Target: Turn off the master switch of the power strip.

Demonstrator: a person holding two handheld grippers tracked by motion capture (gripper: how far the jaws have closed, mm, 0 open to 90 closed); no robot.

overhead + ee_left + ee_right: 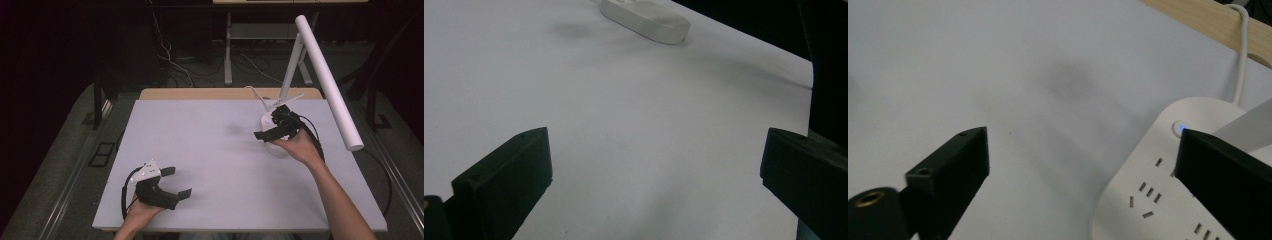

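Hovering your right tongs (1083, 175) over the power strip (1168, 200), jaws apart.
Strip sits at the far right of the surface (210, 150), by the lamp (325, 75); its lit button (1178, 127) is just beside your right jaw. Left tongs (176, 182) apart too, idle at the near left, well away — right hand's nearer.
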